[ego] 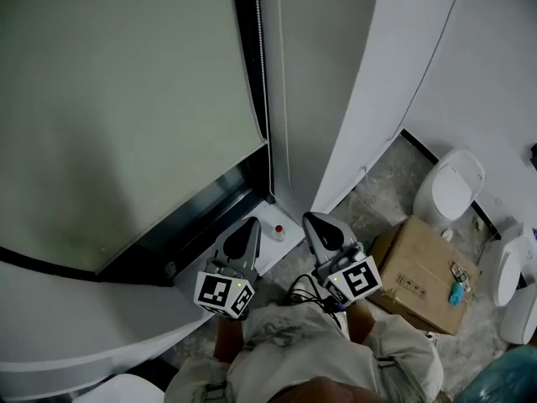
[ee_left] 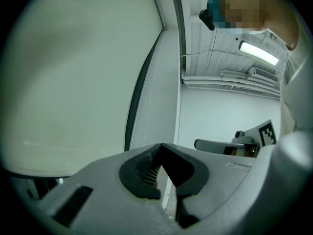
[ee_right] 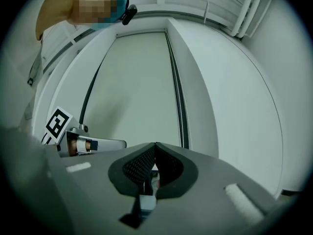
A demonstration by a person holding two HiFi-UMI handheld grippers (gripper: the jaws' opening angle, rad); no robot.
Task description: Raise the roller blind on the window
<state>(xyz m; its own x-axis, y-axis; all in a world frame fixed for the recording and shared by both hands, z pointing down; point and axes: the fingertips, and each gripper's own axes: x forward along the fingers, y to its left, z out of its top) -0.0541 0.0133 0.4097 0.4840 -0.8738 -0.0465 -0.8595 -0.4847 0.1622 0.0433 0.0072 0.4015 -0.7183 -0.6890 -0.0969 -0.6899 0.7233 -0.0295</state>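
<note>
Both grippers closed, empty, near the window.
I hold the left gripper [ego: 249, 225] and right gripper [ego: 315, 219] with jaws together; the roller blind [ego: 126, 99] is down, far left, with its chain [ego: 263, 74] at its right edge.

Roller blind [ego: 117, 99]: pale grey-green fabric, fully lowered, flat, filling the upper left of the frame. Bead chain [ego: 261, 57] hangs straight along its right edge.
</note>
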